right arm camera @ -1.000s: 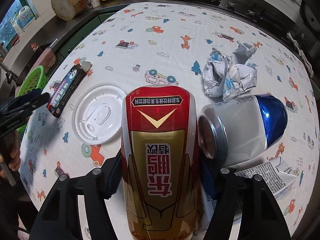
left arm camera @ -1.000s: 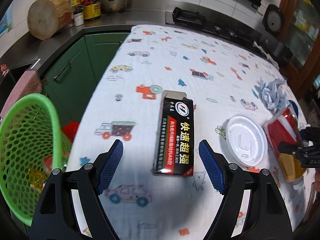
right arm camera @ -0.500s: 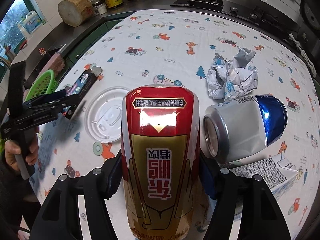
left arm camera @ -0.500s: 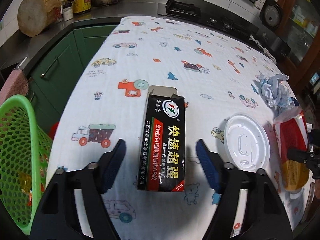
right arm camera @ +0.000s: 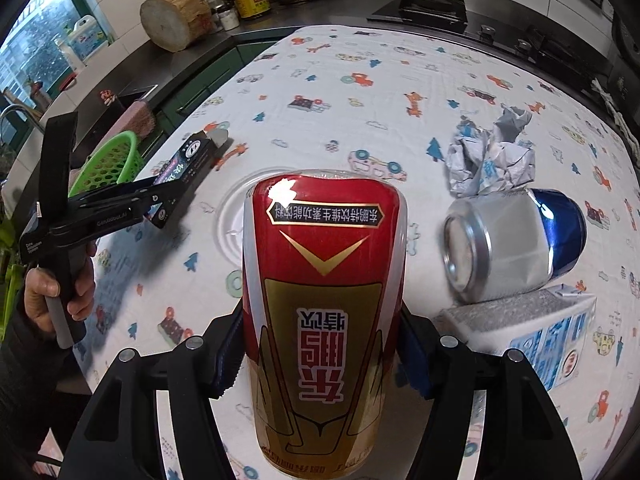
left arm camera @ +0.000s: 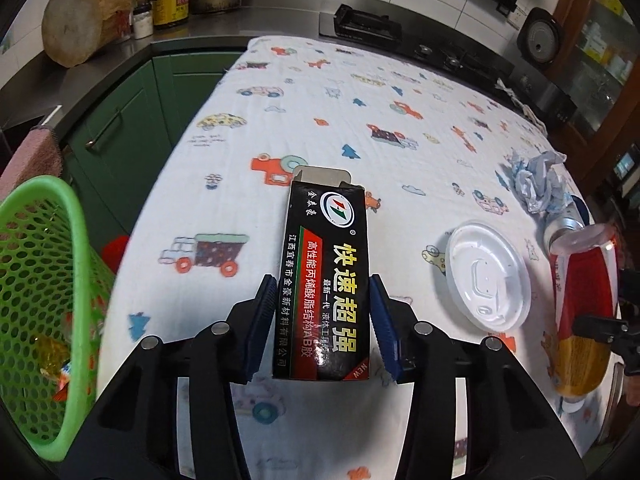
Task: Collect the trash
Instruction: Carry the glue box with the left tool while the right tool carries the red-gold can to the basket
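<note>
My left gripper (left arm camera: pixel 322 322) is shut on a black glue box (left arm camera: pixel 326 276), its blue pads pressed on both long sides; the box looks slightly raised over the cartoon tablecloth (left arm camera: pixel 360 120). The green mesh basket (left arm camera: pixel 38 304) stands at the left, below the table edge, with a wrapper inside. My right gripper (right arm camera: pixel 320 356) is shut on a red and gold can (right arm camera: pixel 322 312) and holds it above the table. In the right wrist view the left gripper with the box (right arm camera: pixel 188 160) is at the left, beside the basket (right arm camera: pixel 110 164).
A white plastic lid (left arm camera: pixel 488 276), a crumpled paper ball (right arm camera: pixel 490 156), a silver and blue can (right arm camera: pixel 516 240) on its side and a blue and white carton (right arm camera: pixel 556 340) lie on the table. A kitchen counter with a wooden block (left arm camera: pixel 76 20) runs behind.
My left gripper has moved forward around the black box and closed on it. My right gripper has lifted the red can higher.
</note>
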